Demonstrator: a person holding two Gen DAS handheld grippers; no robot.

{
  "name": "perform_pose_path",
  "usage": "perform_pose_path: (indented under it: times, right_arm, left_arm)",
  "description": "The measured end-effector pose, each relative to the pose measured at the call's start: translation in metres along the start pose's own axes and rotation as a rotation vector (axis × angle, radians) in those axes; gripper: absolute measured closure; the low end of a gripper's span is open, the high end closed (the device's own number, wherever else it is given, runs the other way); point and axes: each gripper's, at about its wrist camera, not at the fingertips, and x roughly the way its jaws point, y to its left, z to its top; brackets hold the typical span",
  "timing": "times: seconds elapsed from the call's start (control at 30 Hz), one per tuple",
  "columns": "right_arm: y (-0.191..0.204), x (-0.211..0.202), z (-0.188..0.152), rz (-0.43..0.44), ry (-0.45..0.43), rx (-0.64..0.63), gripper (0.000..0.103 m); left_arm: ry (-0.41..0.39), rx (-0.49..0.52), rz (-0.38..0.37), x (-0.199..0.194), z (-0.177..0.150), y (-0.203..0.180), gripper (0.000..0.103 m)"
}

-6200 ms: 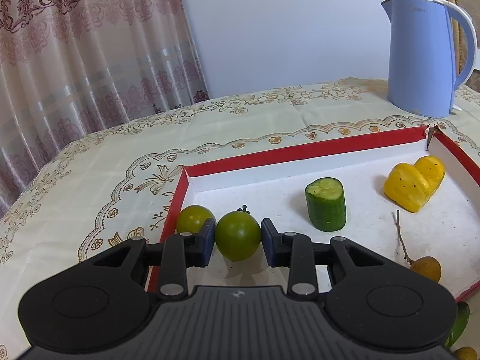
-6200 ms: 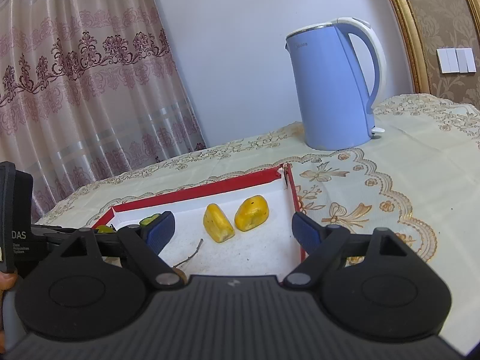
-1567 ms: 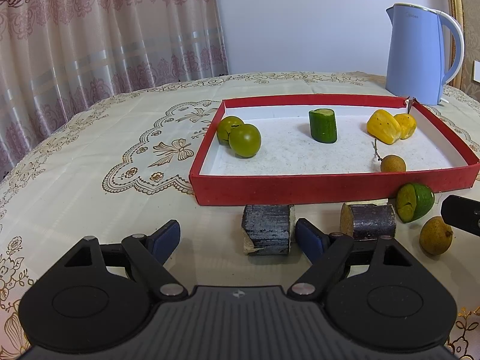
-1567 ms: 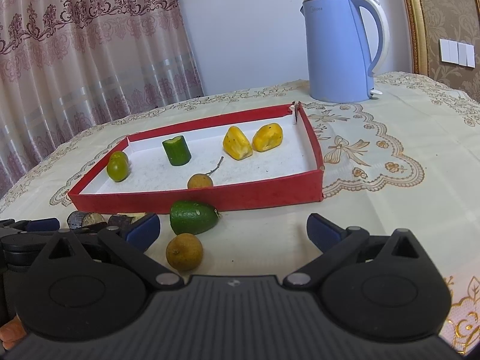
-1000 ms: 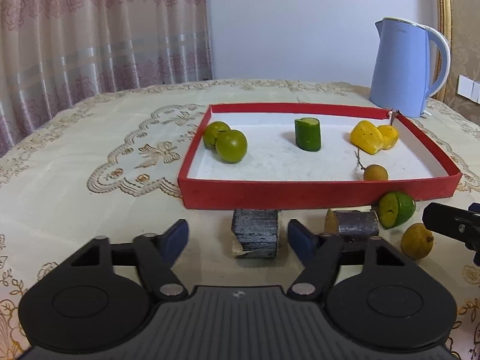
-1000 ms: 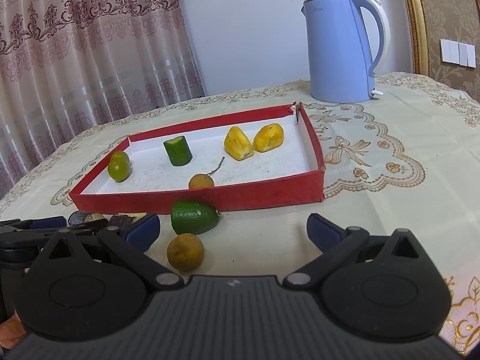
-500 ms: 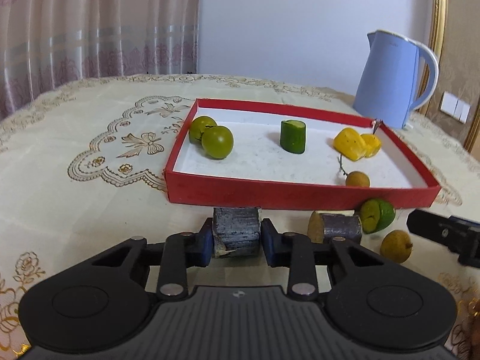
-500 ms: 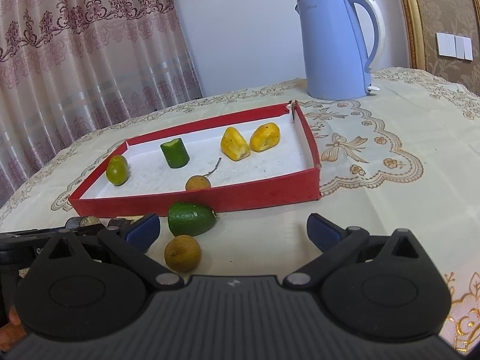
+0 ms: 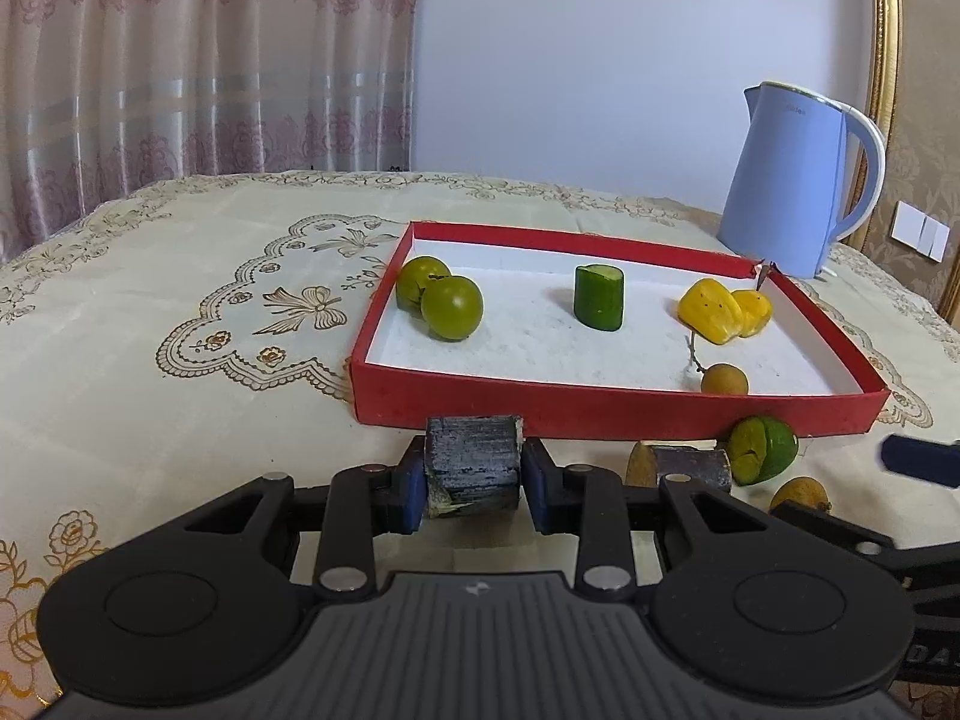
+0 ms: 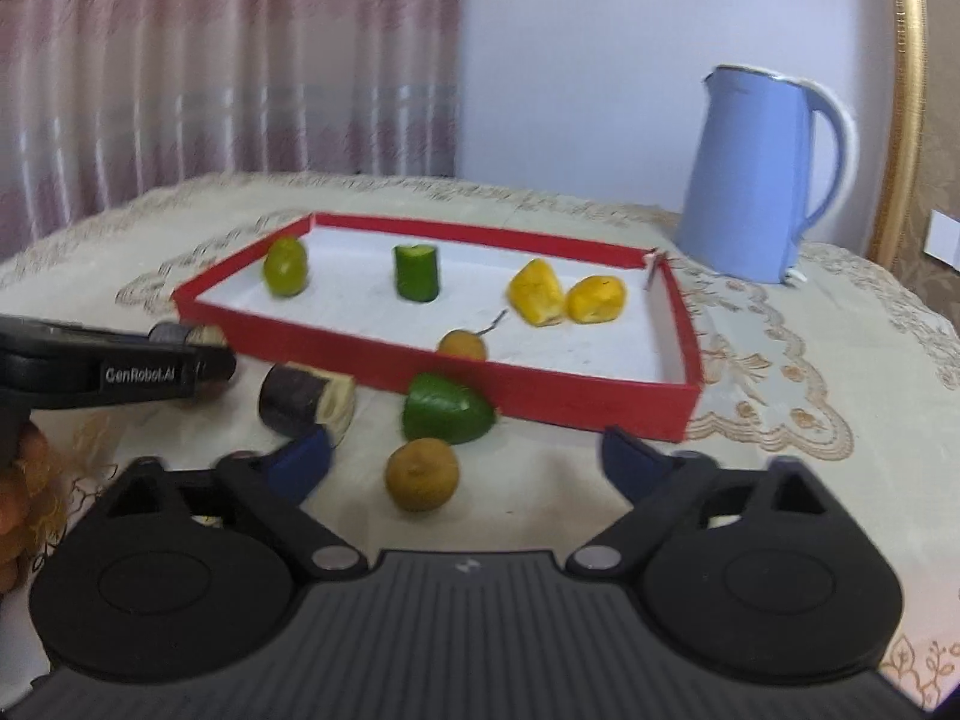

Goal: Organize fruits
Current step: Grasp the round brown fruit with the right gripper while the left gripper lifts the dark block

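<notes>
My left gripper (image 9: pixel 472 480) is shut on a dark, short sugarcane piece (image 9: pixel 472 459) on the tablecloth, just in front of the red tray (image 9: pixel 600 411). My right gripper (image 10: pixel 465 459) is open and its jaws are closing. A brown longan (image 10: pixel 423 474) lies between its fingers, nearer the left one, and neither pad touches it. Just beyond it lie a cut green fruit (image 10: pixel 447 408) and a second sugarcane piece (image 10: pixel 306 399). The tray holds two green round fruits (image 9: pixel 451 307), a cucumber piece (image 9: pixel 598 298), two yellow pieces (image 9: pixel 711 311) and a stemmed longan (image 9: pixel 724 379).
A blue kettle (image 10: pixel 768 174) stands behind the tray's far right corner. Curtains hang at the back left. In the right wrist view the left gripper (image 10: pixel 120 372) reaches in from the left edge, with a hand (image 10: pixel 18 480) below it.
The left jaws closed on the dark sugarcane piece and stay shut. The right gripper rolled and shifted toward the loose fruits, and its fingers have drawn closer around the longan.
</notes>
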Motion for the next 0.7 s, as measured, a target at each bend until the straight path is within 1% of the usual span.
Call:
perform_pose_path:
  times: [0.1,0.17,0.23,0.33,0.53,0.6,0.7]
  right_arm:
    - [0.001,0.005,0.002,0.014,0.029,-0.012,0.033]
    - [-0.001,0.006,0.001,0.025,0.047,-0.012,0.048]
    - [-0.003,0.008,0.0,0.037,0.064,-0.012,0.055]
    - [-0.001,0.009,-0.001,0.047,0.07,-0.025,0.06]
    - [0.007,0.011,-0.001,0.067,0.077,-0.062,0.075]
    - [0.009,0.011,-0.001,0.06,0.074,-0.078,0.076]
    - [0.007,0.009,-0.001,0.063,0.071,-0.066,0.076]
  left_arm:
    - [0.006,-0.001,0.001,0.001,0.0,0.0,0.071]
    - [0.008,-0.003,-0.001,0.001,0.0,0.001,0.071]
    - [0.011,-0.003,-0.002,0.002,0.001,0.001,0.071]
    - [0.011,-0.003,-0.003,0.002,0.0,0.001,0.071]
    - [0.011,-0.002,-0.003,0.002,0.0,0.001,0.071]
    - [0.011,0.0,-0.002,0.002,0.0,0.001,0.071]
    - [0.006,0.005,0.001,0.002,0.0,0.0,0.071]
